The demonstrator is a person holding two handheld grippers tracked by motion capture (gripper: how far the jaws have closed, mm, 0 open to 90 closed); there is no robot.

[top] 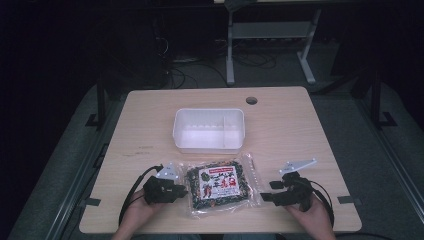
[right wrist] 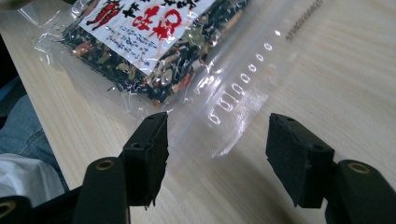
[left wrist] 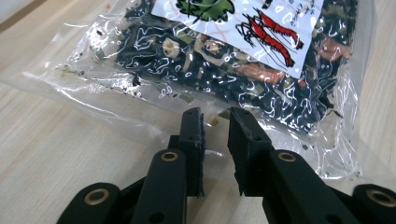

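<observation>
A clear plastic bag (top: 218,182) of dark dried food with a white label printed in red and green lies flat near the table's front edge. My left gripper (top: 184,190) is at the bag's left edge. In the left gripper view its jaws (left wrist: 215,114) stand a narrow gap apart, with the bag's (left wrist: 224,60) clear edge film lying at the gap. My right gripper (top: 267,191) is at the bag's right edge. It stands wide open (right wrist: 217,123), and the bag's (right wrist: 140,42) clear sealed strip runs between its jaws.
An empty white rectangular tub (top: 209,112) stands on the wooden table (top: 300,135) just behind the bag. A round cable hole (top: 251,100) sits near the far edge. The person's knee in jeans (right wrist: 18,126) shows past the table's front edge.
</observation>
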